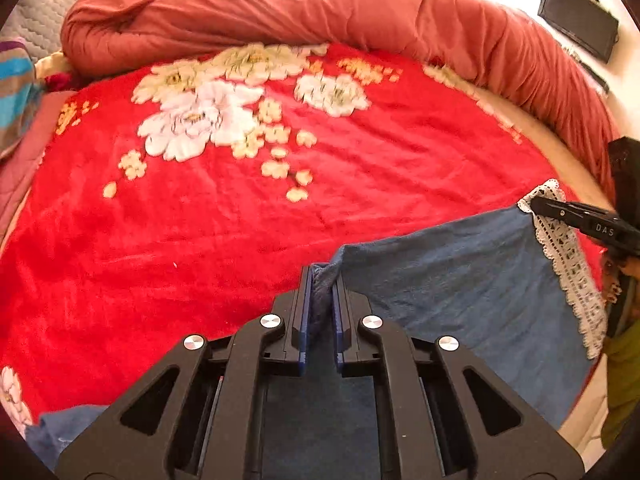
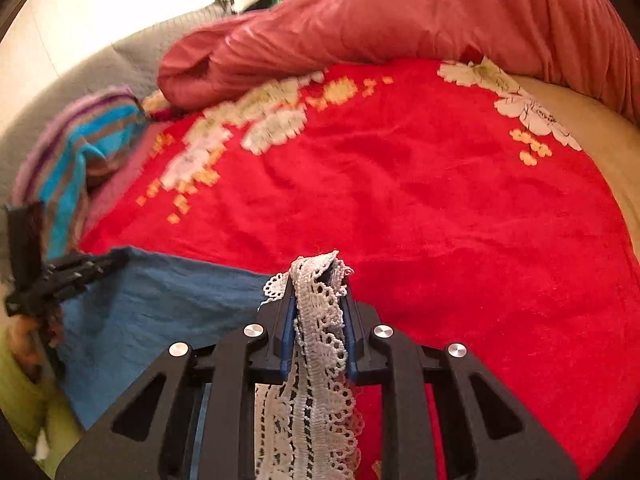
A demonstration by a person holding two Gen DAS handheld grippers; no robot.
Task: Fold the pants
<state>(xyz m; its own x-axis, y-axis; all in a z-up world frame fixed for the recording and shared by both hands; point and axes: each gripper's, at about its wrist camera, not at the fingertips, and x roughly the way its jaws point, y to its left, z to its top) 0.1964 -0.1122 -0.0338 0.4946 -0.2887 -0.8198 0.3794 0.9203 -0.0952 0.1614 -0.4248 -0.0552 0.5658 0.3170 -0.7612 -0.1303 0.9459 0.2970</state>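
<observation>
Blue pants [image 1: 460,280] with a white lace hem [image 1: 568,256] lie on a red floral blanket [image 1: 240,208]. My left gripper [image 1: 321,276] is shut on a bunched blue edge of the pants. My right gripper [image 2: 320,276] is shut on the lace hem [image 2: 316,344], with the blue cloth [image 2: 160,312] stretching off to its left. Each gripper shows in the other's view: the right one [image 1: 560,210] at the lace corner, the left one [image 2: 116,260] at the far blue corner. The pants are held taut between them, just above the blanket.
A rolled pink-red quilt [image 1: 320,12] runs along the back and right of the bed. A striped blue and purple cloth [image 2: 80,152] lies at the left. A grey quilted headboard [image 1: 40,12] is behind. A dark screen [image 1: 576,20] stands on the far right wall.
</observation>
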